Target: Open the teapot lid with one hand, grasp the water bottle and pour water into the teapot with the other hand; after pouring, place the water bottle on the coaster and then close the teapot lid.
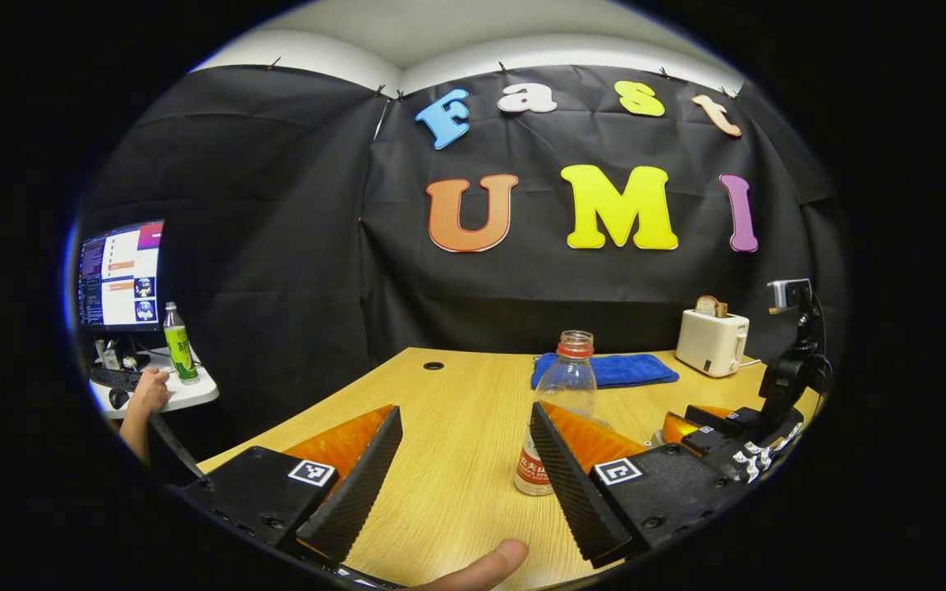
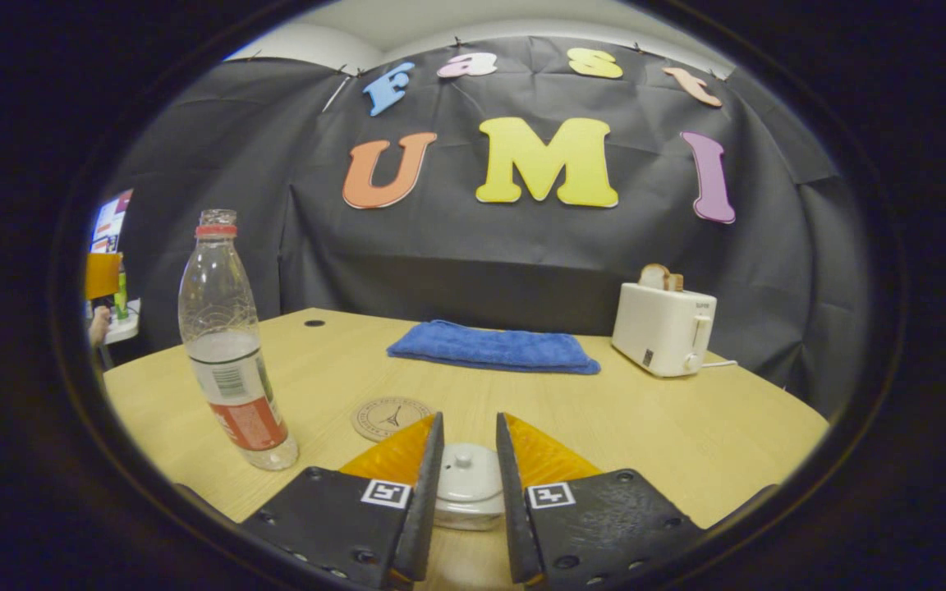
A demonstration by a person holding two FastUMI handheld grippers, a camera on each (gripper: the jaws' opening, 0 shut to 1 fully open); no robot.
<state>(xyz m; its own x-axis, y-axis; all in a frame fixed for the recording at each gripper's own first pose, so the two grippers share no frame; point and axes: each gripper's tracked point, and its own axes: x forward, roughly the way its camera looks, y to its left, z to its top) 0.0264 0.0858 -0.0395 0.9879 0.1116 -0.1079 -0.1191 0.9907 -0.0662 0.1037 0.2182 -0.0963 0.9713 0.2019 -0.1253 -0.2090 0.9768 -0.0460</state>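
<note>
left gripper [image 1: 465, 468]: fingers spread wide over bare table [image 1: 456, 394], nothing between them; ribbed pads [image 1: 358, 484]; a fingertip [image 1: 481, 566] cut off at the bottom edge
right gripper [image 2: 469, 476]: fingers close together, one on each side of the teapot lid [image 2: 468, 476]; contact probably not made, a thin gap seems to show each side; also seen far right in the left gripper view, partly cut off
teapot: only the white glazed lid with its small round knob is visible; body hidden behind the fingers
water bottle [image 2: 231, 345]: clear plastic, uncapped, upright on the table, water low; in the left gripper view its base is hidden behind the right finger; apart from both grippers
coaster [image 2: 391, 417]: round, flat, printed; lies between bottle and teapot, its near edge hidden by a finger
towel [image 2: 493, 349]: blue, folded, soft nap; far side of table
toaster [image 2: 663, 328]: cream box, bread slice poking up
table: pale woodgrain, small round hole near far edge
</note>
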